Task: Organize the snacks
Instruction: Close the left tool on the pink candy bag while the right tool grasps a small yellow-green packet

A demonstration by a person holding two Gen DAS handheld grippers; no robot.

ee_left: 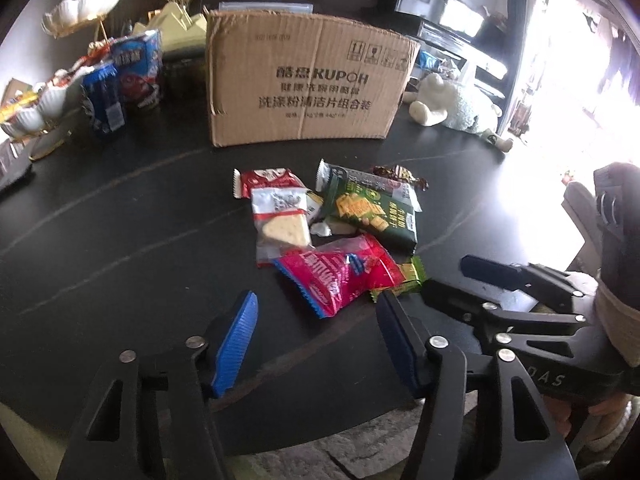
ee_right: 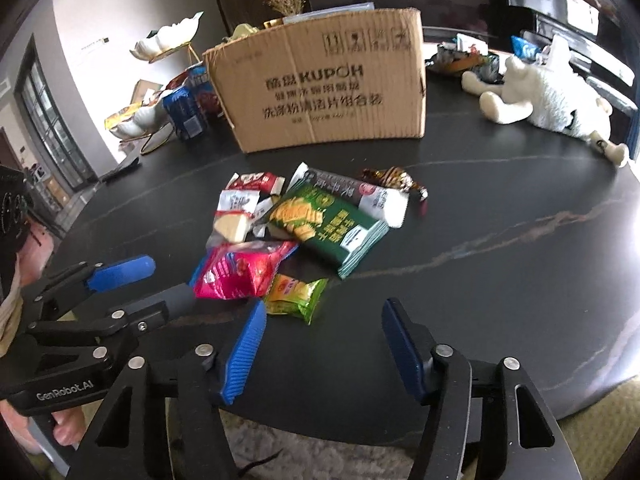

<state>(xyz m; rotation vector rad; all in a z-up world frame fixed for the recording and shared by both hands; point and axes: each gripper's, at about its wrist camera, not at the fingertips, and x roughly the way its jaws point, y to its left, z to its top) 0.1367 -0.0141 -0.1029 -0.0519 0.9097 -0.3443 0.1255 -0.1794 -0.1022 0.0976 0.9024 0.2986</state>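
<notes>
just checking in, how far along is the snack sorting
Barely started. Nothing is in hand: the left tongs and right tongs hang open and empty above the snack pile, which lies loose on the table before the cardboard box.

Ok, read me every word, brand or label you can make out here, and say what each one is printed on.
"KUPOH": brown cardboard box, front face; the Chinese lines below are too blurred to quote.
"GenRobot.AI": black body of the left gripper.
"DAS": black body of the right gripper.
Snack wrappers, including the dark green cracker packet: print unreadable.

Bare table (ee_left: 120,248) flanks snack pile (ee_left: 332,232); cardboard box (ee_left: 308,80) blocks behind.
</notes>
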